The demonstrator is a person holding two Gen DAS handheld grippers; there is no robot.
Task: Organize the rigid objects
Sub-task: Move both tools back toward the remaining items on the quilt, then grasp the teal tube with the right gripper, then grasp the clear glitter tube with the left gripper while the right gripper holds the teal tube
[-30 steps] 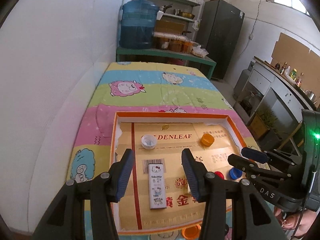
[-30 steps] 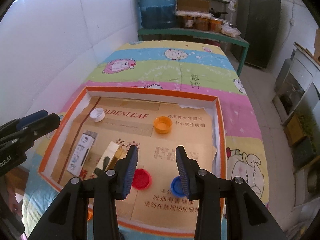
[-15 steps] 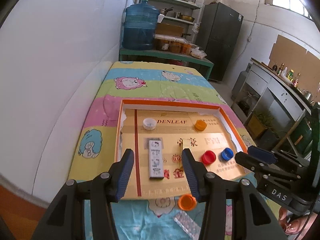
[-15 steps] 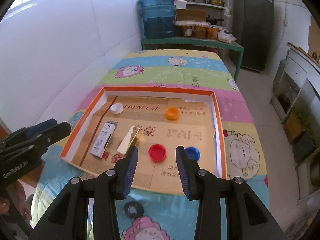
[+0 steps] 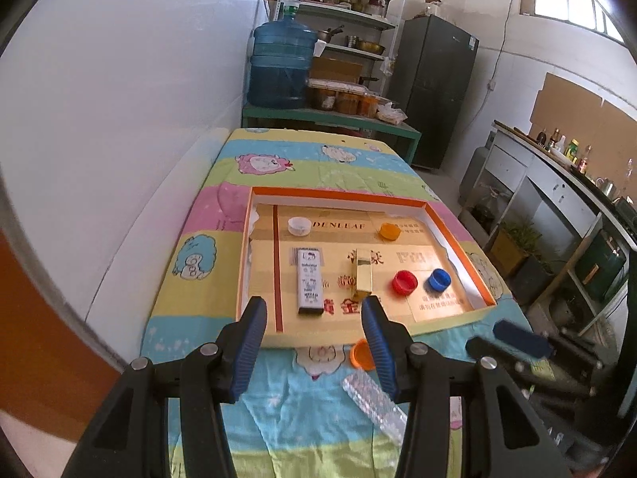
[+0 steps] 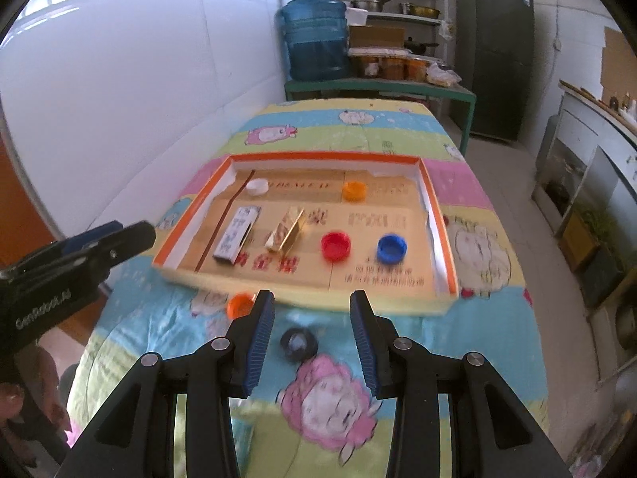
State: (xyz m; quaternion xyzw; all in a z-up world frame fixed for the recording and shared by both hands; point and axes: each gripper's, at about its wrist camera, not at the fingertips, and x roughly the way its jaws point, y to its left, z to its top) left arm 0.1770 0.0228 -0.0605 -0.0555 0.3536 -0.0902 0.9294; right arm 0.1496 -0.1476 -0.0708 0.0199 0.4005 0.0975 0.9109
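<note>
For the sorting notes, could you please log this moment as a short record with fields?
tray: orange-rimmed cardboard tray on the cartoon blanket
in tray: white cap, orange cap, red cap, blue cap, white box, gold box
outside tray: second orange cap, black cap, clear blister strip
left gripper: open, empty
right gripper: open, empty

White wall (image 5: 119,79), shelves (image 5: 350,12) – dark fridge (image 5: 434,79)

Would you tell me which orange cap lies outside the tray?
The near orange cap, on the blanket just before the tray's front wall; the other orange cap sits inside.
</note>
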